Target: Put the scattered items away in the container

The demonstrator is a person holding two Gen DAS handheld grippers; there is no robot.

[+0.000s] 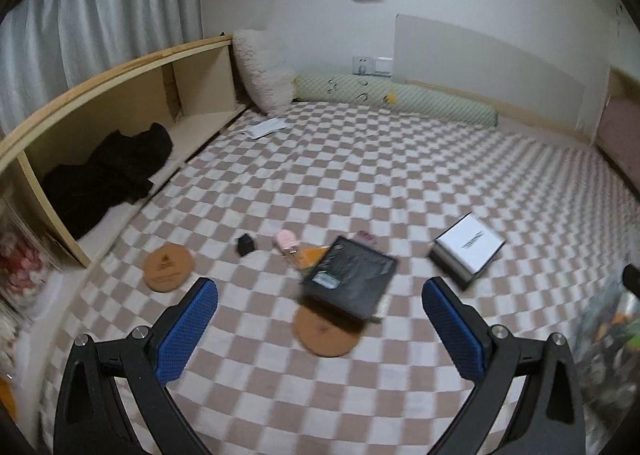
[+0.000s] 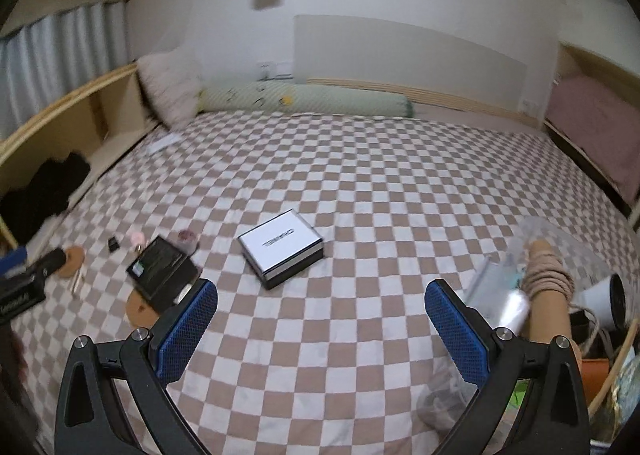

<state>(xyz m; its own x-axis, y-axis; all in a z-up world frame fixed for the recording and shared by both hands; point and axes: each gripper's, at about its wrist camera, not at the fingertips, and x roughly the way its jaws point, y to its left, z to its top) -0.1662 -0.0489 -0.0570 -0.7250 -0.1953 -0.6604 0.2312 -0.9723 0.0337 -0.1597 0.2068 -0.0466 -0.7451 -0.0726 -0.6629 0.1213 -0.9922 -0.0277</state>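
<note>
Scattered items lie on the checkered bedspread (image 1: 360, 175). A black flat package (image 1: 348, 279) rests partly on a cork coaster (image 1: 326, 331). A second cork coaster (image 1: 168, 267), a small black object (image 1: 245, 244), a pink item (image 1: 285, 241) and an orange packet (image 1: 310, 257) lie nearby. A white-lidded box (image 1: 468, 249) sits to the right; it also shows in the right wrist view (image 2: 280, 253). My left gripper (image 1: 320, 319) is open and empty above the lower coaster. My right gripper (image 2: 320, 319) is open and empty over bare bedspread (image 2: 360, 183). The black package (image 2: 162, 271) lies to its left.
A wooden shelf (image 1: 120, 127) with black clothing (image 1: 108, 175) runs along the left. Pillows (image 1: 264, 71) and a green bolster (image 1: 400, 99) line the far wall. At the right a wooden-rimmed basket (image 2: 616, 367) holds clutter, with clear plastic bags (image 2: 500, 291) and a rope-wrapped item (image 2: 548, 283).
</note>
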